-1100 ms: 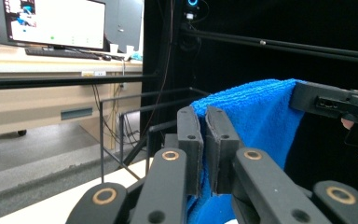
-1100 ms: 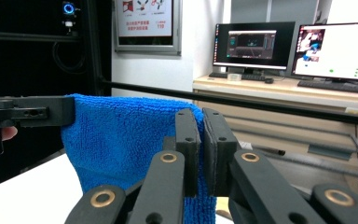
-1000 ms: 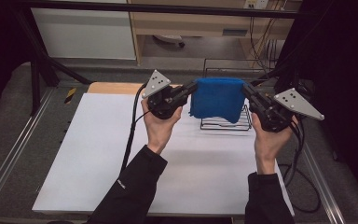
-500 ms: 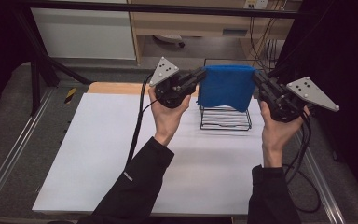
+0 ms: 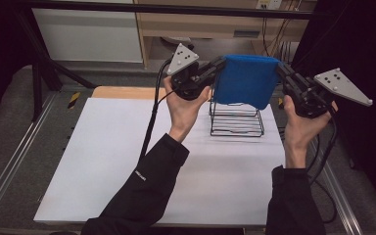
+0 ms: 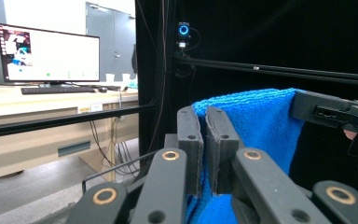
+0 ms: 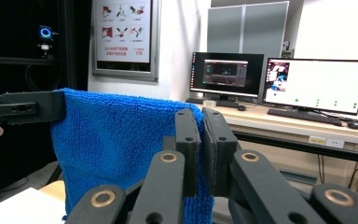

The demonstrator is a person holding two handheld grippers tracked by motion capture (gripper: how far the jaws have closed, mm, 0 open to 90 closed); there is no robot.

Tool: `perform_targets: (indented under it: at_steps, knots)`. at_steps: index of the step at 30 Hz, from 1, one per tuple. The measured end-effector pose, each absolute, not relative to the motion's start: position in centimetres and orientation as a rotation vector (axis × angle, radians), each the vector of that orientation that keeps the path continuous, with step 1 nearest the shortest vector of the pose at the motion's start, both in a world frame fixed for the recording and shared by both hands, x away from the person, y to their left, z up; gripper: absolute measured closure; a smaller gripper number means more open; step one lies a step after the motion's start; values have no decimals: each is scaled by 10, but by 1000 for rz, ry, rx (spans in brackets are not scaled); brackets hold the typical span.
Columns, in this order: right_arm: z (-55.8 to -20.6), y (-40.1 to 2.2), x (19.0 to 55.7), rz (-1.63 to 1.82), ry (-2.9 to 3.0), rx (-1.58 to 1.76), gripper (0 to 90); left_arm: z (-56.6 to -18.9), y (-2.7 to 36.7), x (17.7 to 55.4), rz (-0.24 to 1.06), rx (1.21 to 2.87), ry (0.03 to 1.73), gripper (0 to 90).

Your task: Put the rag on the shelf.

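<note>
Surroundings. White table with a strip of bare wood at its far edge. On it, right of centre, a black wire rack, standing directly under the cloth and apart from it. Metal rails run along both long sides of the table. A black cable trails from the left gripper across the white top. Small yellow-and-black item on the grey floor strip at far left; too small to identify. Beyond the table, a pale cabinet and a wooden shelf with cables. The gripper views show a desk with monitors, a keyboard, and a camera with a blue ring light on a black frame.

Obstructions. Between cloth and rack, open air.

Writing. A framed poster on the wall carries pictures and red lines of text, not readable. Screen contents not readable.

Grippers. Left gripper: jaws pressed together on the cloth's left top corner; in the left gripper view blue pile is squeezed between the two pads. Right gripper: jaws likewise pinched on the right top corner, blue pile showing between its pads. Each carries a grey three-cornered plate.

Cloth. Blue terry cloth, held stretched between the two grippers in the air above the rack, its top edge roughly level, its body hanging down freely.
</note>
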State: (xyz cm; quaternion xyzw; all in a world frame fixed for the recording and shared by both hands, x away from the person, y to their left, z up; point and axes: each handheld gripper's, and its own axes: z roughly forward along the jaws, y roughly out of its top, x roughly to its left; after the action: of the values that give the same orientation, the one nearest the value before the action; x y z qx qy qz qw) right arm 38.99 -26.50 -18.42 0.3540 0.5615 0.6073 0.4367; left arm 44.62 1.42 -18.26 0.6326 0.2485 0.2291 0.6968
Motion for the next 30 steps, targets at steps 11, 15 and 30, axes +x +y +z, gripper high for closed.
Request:
perform_targets:
  at_steps: [11, 15, 30]
  knots:
    - [-169, -274, 399, 1507, 1364, 882, 864, -167, 2, 458, 516, 1412, 556, 854]
    - [-166, -277, 404, 1522, 1351, 885, 863, -162, -2, 460, 521, 1404, 560, 854]
    - [-156, -289, 437, 1519, 1360, 884, 863, -149, -14, 483, 549, 1400, 583, 854]
